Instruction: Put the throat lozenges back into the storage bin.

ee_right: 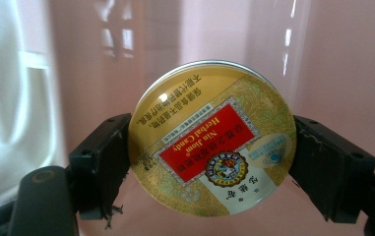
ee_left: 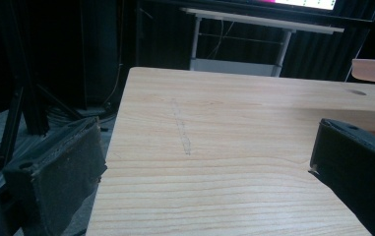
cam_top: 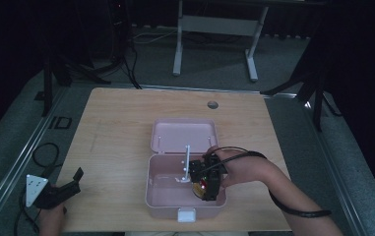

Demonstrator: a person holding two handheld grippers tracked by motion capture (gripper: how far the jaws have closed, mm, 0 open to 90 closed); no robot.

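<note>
Right gripper point(ee_right: 212, 147) is clamping a round candy tin point(ee_right: 213, 138) inside the pink box point(cam_top: 161, 199); left gripper point(ee_left: 204, 162) is resting wide open on the table point(ee_left: 224, 113).

We see a dim room, dark at the edges; the table point(cam_top: 126, 128) softly lit; glare streaks the pink box point(ee_right: 283, 39); slight blur throughout

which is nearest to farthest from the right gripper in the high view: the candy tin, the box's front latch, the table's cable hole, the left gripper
1. candy tin, held between the right gripper jaws inside the pink box
2. front latch, on the box's near wall
3. cable hole, beyond the open lid
4. left gripper, at the table's near left edge
</note>
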